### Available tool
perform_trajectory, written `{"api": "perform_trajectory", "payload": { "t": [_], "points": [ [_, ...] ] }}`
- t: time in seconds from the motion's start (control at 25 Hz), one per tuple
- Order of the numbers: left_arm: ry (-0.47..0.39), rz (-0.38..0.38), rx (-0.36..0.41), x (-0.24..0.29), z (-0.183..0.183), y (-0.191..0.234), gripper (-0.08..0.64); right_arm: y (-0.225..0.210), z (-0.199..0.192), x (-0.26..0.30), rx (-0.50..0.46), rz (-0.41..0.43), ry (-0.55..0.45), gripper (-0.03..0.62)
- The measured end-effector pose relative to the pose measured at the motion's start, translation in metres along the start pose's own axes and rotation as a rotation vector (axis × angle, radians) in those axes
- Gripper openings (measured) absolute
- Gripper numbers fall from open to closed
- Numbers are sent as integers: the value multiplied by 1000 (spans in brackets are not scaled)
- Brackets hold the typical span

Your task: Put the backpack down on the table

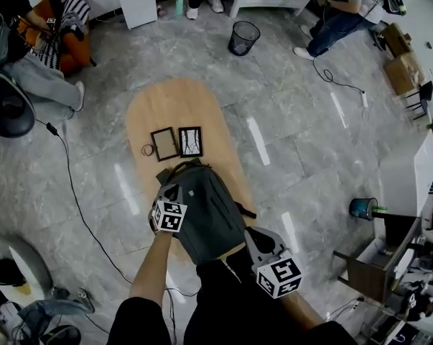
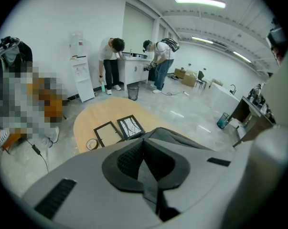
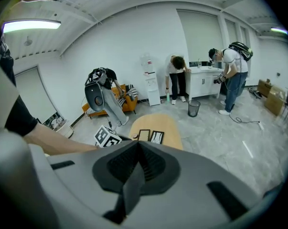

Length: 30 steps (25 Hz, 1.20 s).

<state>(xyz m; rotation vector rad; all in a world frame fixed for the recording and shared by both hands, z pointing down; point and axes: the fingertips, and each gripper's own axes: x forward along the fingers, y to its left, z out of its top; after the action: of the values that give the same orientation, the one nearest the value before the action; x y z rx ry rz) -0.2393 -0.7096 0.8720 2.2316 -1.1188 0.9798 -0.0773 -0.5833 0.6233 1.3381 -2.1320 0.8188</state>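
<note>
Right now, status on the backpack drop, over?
Left gripper, right gripper shut; strap grip unclear. Backpack lying on table, near end. Two frames just beyond it.

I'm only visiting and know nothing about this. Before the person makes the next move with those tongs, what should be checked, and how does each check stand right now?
1. Backpack resting on the table: ok, it lies on the near end.
2. Backpack fully supported at the near edge: cannot tell, as that edge is hidden.
3. Left tongs empty: ok, jaws together with nothing between them, right beside the backpack.
4. Right tongs empty: ok, jaws together, off to the backpack's side.
5. Picture frames safe: ok, both lie flat beyond the backpack's top, uncovered.
</note>
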Motion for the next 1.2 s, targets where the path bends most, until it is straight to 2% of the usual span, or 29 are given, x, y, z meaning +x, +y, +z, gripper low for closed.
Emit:
{"api": "perform_trajectory", "payload": {
  "t": [0.2,0.44,0.76,0.92,1.2],
  "points": [
    [-63,37,-65,-29,10,-8,15,6,1,-2,-29,55,-28,11],
    [-137,94,-140,-75,20,-36,15,18,-3,-20,-77,116,-69,11],
    [-150,159,-277,-131,16,-100,15,24,-17,-49,-149,249,-97,11],
    [-193,197,-284,-161,23,-131,15,30,-25,-66,-161,348,-112,11],
    [-328,276,-277,-228,52,-203,15,19,-43,-111,-205,368,-186,11]
  ]
}}
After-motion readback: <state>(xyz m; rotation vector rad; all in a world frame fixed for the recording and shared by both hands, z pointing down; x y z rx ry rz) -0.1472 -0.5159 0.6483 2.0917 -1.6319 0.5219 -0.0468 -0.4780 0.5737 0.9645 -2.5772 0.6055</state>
